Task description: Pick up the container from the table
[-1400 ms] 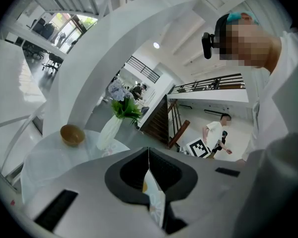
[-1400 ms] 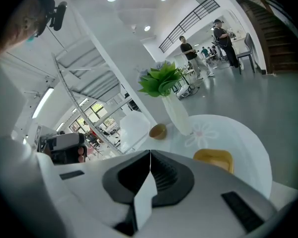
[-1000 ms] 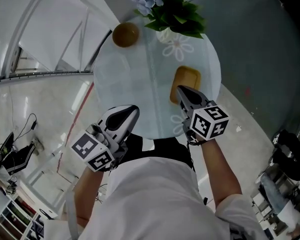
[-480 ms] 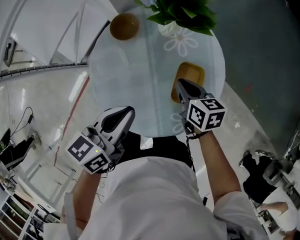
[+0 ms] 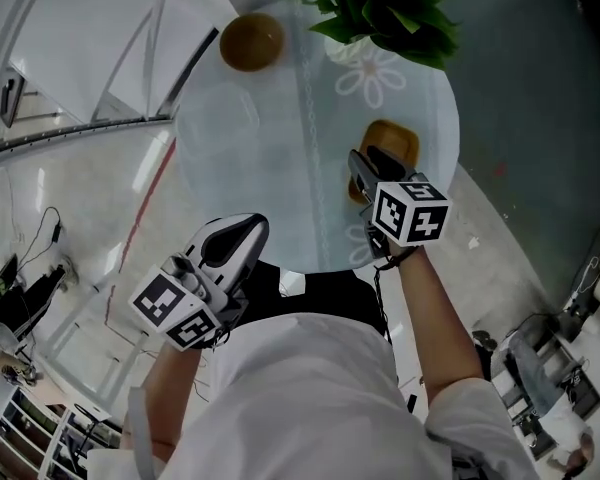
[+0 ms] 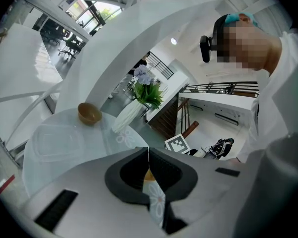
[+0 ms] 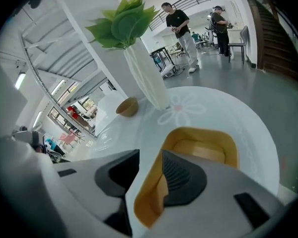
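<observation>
Farther beyond container [image 7: 204, 148], vase [image 7: 147, 78] and bowl [image 7: 127, 106].

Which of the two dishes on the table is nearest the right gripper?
The yellow rectangular container: its near wall stands between the right gripper's opening jaws. The round brown bowl sits at the table's far edge.

Yellow container [image 5: 401, 140]; brown bowl [image 5: 251, 41]; white table [image 5: 260, 158], flower pattern; green leaves [image 5: 390, 8].

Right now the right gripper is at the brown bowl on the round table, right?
Not the bowl. The right gripper is at the yellow container on the round table, its opening jaws straddling the container's rim; the right gripper view shows it.
</observation>
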Tool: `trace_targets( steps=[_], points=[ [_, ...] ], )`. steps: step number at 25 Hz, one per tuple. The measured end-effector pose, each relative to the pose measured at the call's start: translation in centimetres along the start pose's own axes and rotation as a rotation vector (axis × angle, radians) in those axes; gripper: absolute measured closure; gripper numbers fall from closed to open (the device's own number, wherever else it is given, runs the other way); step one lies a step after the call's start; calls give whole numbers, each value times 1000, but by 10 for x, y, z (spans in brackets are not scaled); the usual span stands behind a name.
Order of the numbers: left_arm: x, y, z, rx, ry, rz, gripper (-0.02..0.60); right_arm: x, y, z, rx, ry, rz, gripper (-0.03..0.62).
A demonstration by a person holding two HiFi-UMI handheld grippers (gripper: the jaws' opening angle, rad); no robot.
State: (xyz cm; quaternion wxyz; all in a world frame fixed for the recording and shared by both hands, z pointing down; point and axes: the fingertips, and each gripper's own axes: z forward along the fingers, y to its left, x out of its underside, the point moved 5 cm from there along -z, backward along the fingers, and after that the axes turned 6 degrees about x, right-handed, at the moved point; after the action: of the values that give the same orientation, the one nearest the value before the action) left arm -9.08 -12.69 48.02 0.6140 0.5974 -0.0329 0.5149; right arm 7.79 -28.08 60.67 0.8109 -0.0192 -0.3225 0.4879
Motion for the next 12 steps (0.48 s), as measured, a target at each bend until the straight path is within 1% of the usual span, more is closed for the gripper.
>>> trace_targets(
  steps=[5,12],
  points=[
    [2,7,-2,1,10,-11,560,0,-3,12,32,21,2,425],
    [4,11,-10,-5,14,-21,560,7,-3,25,78,65,-5,424]
  ],
)
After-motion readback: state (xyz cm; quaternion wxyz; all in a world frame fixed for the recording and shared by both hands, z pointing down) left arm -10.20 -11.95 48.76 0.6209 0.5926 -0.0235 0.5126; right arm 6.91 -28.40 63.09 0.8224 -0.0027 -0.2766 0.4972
